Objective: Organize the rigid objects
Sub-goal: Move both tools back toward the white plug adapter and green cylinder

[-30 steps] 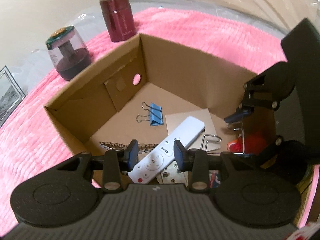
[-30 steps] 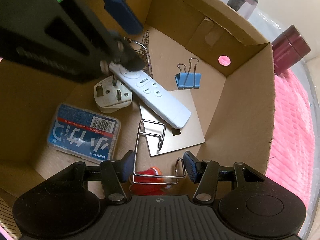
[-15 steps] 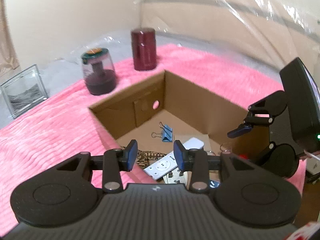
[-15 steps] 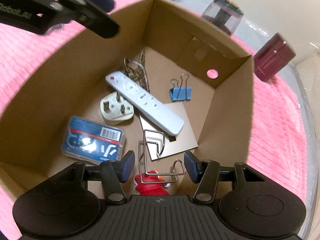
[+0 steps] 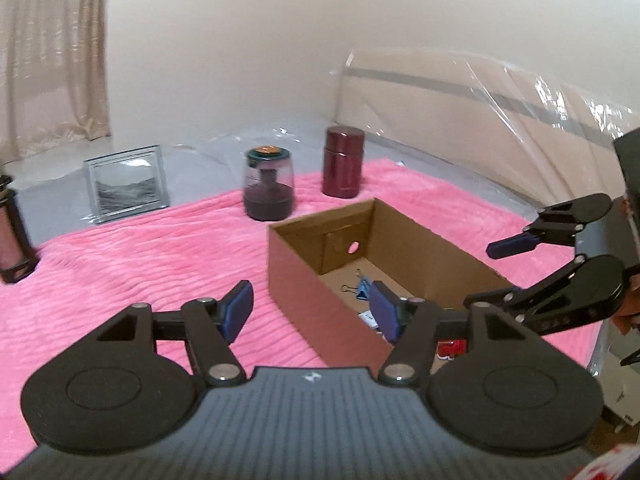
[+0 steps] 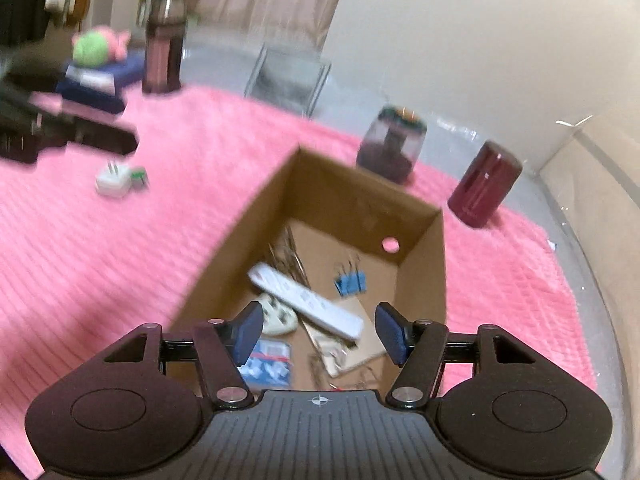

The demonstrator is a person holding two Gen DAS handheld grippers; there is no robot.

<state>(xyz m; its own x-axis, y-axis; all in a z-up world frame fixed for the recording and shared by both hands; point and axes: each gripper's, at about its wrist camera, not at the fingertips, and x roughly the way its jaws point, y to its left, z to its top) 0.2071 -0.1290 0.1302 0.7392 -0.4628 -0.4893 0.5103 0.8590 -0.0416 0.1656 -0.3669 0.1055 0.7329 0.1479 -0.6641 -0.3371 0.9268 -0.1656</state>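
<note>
Both hand-held grippers, left point(image 5: 310, 311) and right point(image 6: 319, 332), are opening with nothing between the jaws. Cardboard box point(image 6: 224, 264) sits on the pink blanket point(image 6: 100, 260) toward its far edge, holding a white remote point(image 6: 306, 298), blue binder clip point(image 6: 351, 283) and blurred blue packet point(image 6: 269, 365), print unreadable. White plug point(image 6: 114, 182), probably, lies outside.

Left gripper point(image 5: 310, 312), right gripper point(image 6: 320, 334): jaws opening, nothing between, pointing downward.
</note>
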